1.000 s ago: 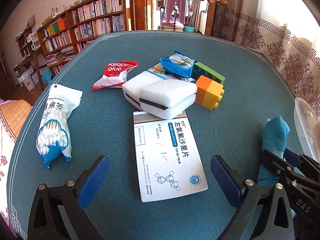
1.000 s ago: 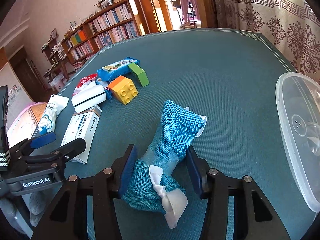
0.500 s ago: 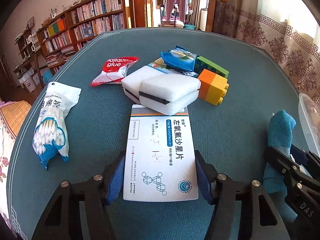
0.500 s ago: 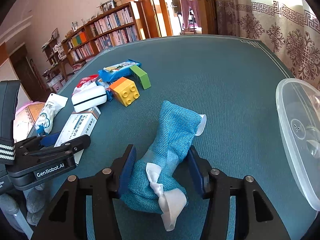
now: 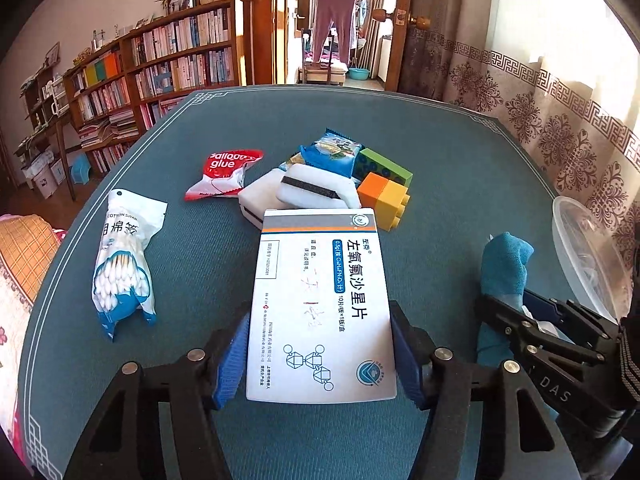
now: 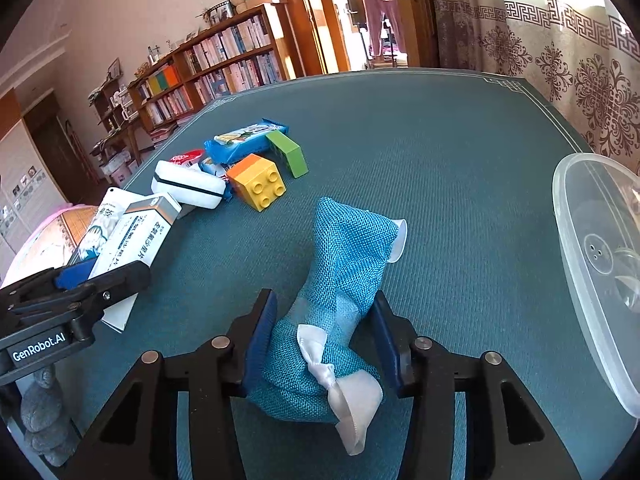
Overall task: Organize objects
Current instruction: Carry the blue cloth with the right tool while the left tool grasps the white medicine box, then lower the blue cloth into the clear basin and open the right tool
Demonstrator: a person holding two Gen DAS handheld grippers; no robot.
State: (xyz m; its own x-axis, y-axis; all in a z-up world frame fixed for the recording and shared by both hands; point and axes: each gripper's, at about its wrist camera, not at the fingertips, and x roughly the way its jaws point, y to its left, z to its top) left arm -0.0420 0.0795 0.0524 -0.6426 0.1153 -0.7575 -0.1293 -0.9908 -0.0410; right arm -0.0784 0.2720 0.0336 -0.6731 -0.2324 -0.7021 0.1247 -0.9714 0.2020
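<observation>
- Here, in the left wrist view, the left claw [image 5: 322, 354] has just been closing and now clamps the near end of the medicine box [image 5: 320, 300], whose far end is raised in front of the white sponges [image 5: 308, 194] (so it looks ready to be carried).
- In the right wrist view, the right claw [image 6: 324, 340], which has just tightened, pinches the blue pouch [image 6: 340, 280]; the clear tub [image 6: 580, 264] sits to the pouch's right, the likely destination.

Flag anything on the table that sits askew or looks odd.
The white sponge blocks lie crookedly, one overlapping the other, in a jumble with the blue snack packet and toy bricks. Nothing looks spilled or damaged.
</observation>
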